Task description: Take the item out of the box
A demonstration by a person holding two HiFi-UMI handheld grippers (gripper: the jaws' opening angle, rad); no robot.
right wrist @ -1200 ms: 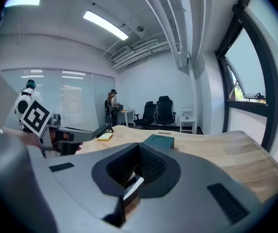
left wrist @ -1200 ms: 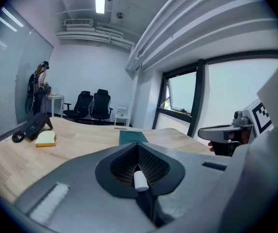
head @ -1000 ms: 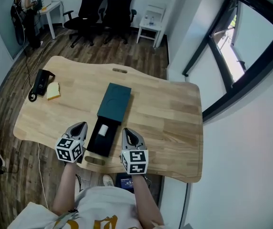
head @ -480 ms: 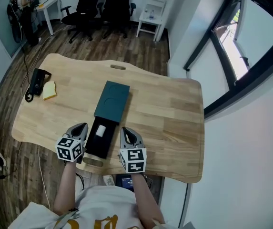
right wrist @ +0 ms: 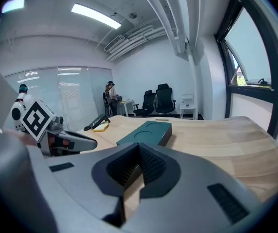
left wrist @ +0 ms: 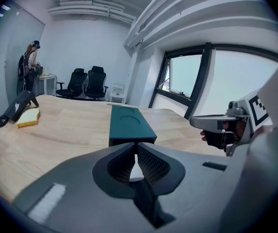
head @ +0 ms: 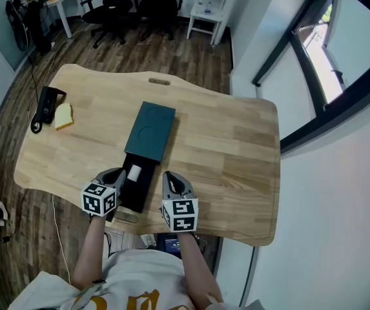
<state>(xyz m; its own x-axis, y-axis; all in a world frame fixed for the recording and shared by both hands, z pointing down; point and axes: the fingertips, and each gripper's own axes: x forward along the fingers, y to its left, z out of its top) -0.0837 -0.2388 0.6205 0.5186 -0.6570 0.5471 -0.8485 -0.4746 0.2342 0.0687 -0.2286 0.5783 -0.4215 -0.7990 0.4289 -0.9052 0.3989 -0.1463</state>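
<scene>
A dark teal box sleeve (head: 150, 131) lies lengthwise on the wooden table (head: 223, 147). Its black inner tray (head: 135, 185) is slid out toward me, with a small white item (head: 133, 172) lying in it. My left gripper (head: 118, 173) is shut and empty, its tips at the tray's left edge. In the left gripper view the sleeve (left wrist: 127, 123) lies straight ahead of the closed tips (left wrist: 137, 147). The right gripper (head: 170, 175) is shut and empty, just right of the tray; from its own view the sleeve (right wrist: 147, 132) sits ahead beyond the tips (right wrist: 139, 148).
A black device with a cable (head: 43, 104) and a yellow pad (head: 63, 115) lie at the table's far left. Both grippers are close to the table's front edge. Office chairs (head: 117, 2), a white side table (head: 208, 15) and a person at a desk stand beyond.
My left gripper has swung right, bringing its tips against the black tray's left side. The right gripper and the box have stayed in place.
</scene>
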